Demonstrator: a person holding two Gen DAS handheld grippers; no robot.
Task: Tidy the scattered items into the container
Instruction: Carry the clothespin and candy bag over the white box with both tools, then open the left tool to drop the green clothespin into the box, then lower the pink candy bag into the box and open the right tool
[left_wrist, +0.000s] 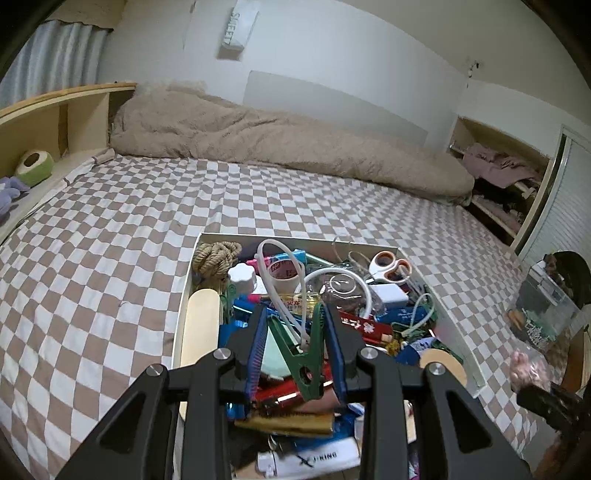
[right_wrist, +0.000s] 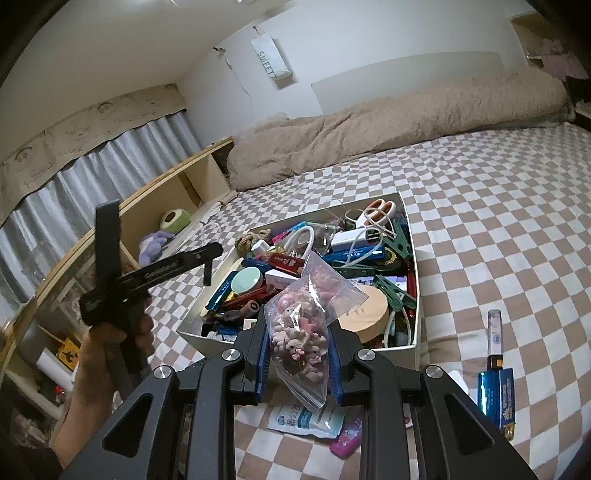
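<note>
Nearby, box (right_wrist: 412, 280) rim, bag (right_wrist: 301, 332) gripped, peg (left_wrist: 308, 354) gripped

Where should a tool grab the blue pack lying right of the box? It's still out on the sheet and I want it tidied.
Take the blue pack across its narrow width, coming from above. It lies flat on the checkered sheet with its long sides bare, clear of the box.

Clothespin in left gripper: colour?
Green clothespin, clearest in the left wrist view.

White box's (left_wrist: 458, 325) near end behind left claw (left_wrist: 293, 332)
</note>
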